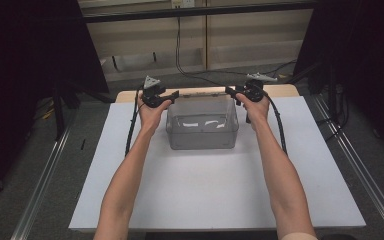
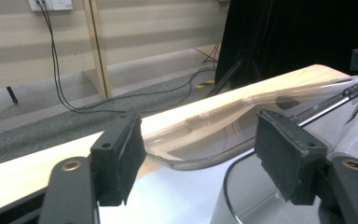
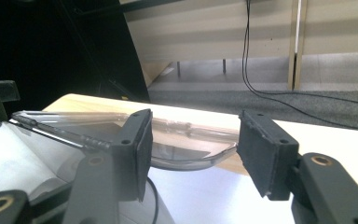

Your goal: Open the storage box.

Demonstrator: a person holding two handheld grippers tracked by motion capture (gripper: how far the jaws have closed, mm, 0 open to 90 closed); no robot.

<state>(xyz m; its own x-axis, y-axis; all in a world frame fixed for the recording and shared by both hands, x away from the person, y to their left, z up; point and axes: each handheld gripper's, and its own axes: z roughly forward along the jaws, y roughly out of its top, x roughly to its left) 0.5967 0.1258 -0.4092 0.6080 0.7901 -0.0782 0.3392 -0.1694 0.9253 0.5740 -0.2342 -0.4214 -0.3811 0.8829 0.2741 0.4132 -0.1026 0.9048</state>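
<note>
Clear plastic bin (image 1: 202, 131) sits upper centre of the frame on the white counter (image 1: 220, 190), its lid (image 2: 223, 135) tilted at the far rim. Left claw (image 1: 172, 96) and right claw (image 1: 231, 91) — both released, pads off the lid's ends. The lid looks light, stiff and slick — best gripped at the end lips.

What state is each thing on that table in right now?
Clear plastic box: upright on the white sheet, open at the top.
Clear lid: tilted behind the box, an edge between each gripper's jaws, pads not pressing it.
Left gripper: open.
Right gripper: open.
White sheet: flat on the table.
</note>
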